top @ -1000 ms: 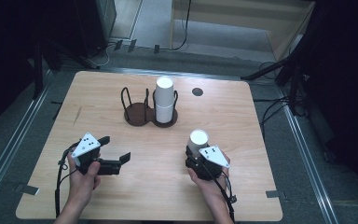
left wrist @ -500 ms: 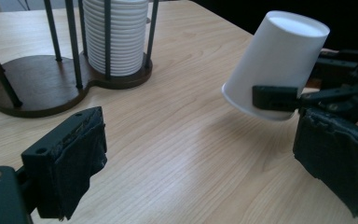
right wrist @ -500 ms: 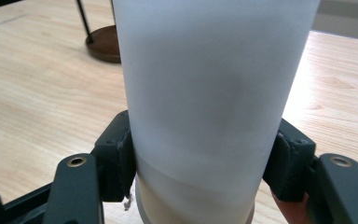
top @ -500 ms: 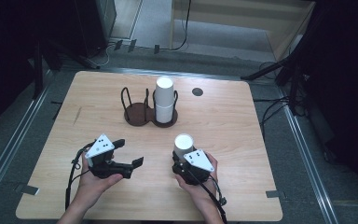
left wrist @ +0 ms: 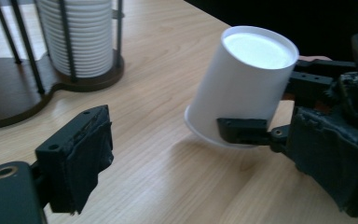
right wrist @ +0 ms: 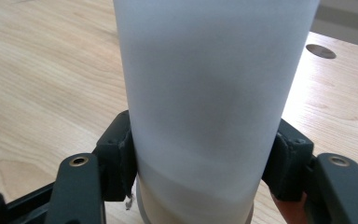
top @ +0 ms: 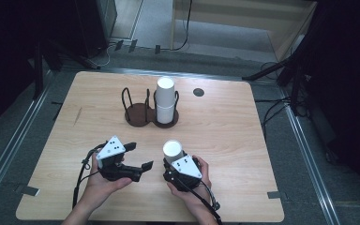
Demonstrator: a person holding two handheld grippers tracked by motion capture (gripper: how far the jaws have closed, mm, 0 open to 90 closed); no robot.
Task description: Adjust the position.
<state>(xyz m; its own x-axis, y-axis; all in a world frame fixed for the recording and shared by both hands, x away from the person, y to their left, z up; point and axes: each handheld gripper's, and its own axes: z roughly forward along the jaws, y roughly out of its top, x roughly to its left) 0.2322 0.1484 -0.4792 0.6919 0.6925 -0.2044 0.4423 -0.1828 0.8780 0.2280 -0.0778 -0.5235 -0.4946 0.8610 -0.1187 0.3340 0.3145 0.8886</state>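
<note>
**Cup carried toward the left gripper**

The right gripper (top: 172,161) clamps an upside-down white cup (top: 172,151), now at lower centre of the high view, having slid leftward from lower right. The left gripper (top: 138,157), empty, has just been closing partway. The rack (top: 140,114) sits upper centre. A handover or two-handed separation seems near.
</note>
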